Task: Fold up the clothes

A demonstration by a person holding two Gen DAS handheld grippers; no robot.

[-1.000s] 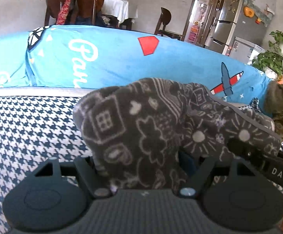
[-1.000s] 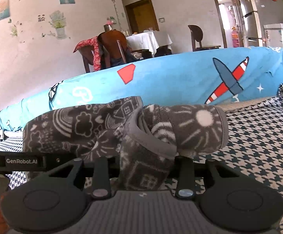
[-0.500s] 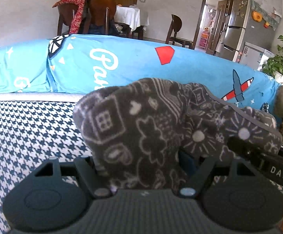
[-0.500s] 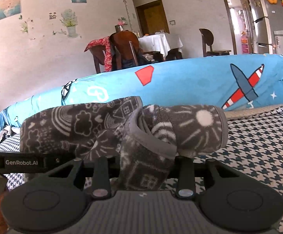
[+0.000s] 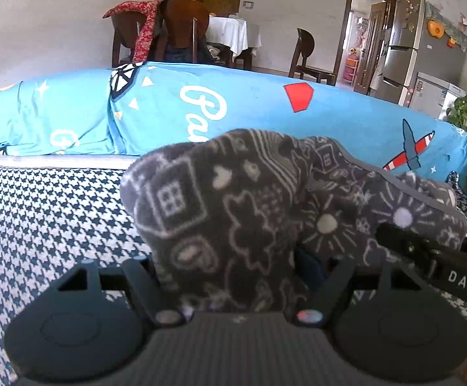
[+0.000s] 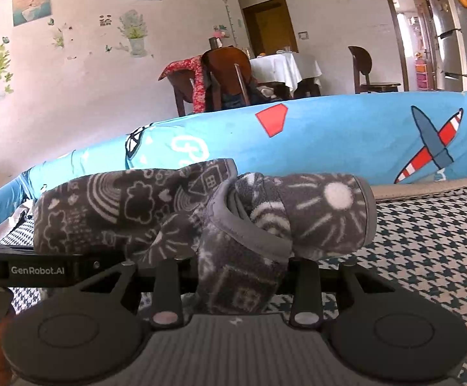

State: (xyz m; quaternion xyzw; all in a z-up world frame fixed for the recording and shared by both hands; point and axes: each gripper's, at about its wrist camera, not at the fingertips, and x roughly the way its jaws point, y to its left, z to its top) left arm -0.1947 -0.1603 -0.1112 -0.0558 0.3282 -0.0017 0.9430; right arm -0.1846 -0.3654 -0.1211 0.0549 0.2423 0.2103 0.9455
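Over the last second the garment (image 5: 233, 218) has kept the same place between the fingers in both wrist views, while the blue printed cover (image 5: 249, 109) behind it has slid sideways and the far wall has come further into view. So the grip has not been altered — only the two claws have been carried and turned together, with the cloth in them. For the task this is judged to mean that a fold is being carried over, not yet laid down; no finished fold is shown.

The left claw (image 5: 236, 276) is closed down on a thick bunch of the garment, the cloth filling the gap between its fingers. The right claw (image 6: 239, 276) is likewise closed on a hanging fold of the same garment, beside a grey bound edge (image 6: 243, 234).

The garment is held up in front of the blue printed cover and above the houndstooth-patterned surface (image 5: 50, 212) that lies below that cover; whether any part of it rests on that surface cannot be told. It is a dark grey fleece piece with pale line drawings — suns, clouds, little houses — and it looks thick and soft. In the right view a rolled, tube-like part (image 6: 323, 212) stands out to the side, possibly a sleeve or leg opening. It is bunched, not flat.
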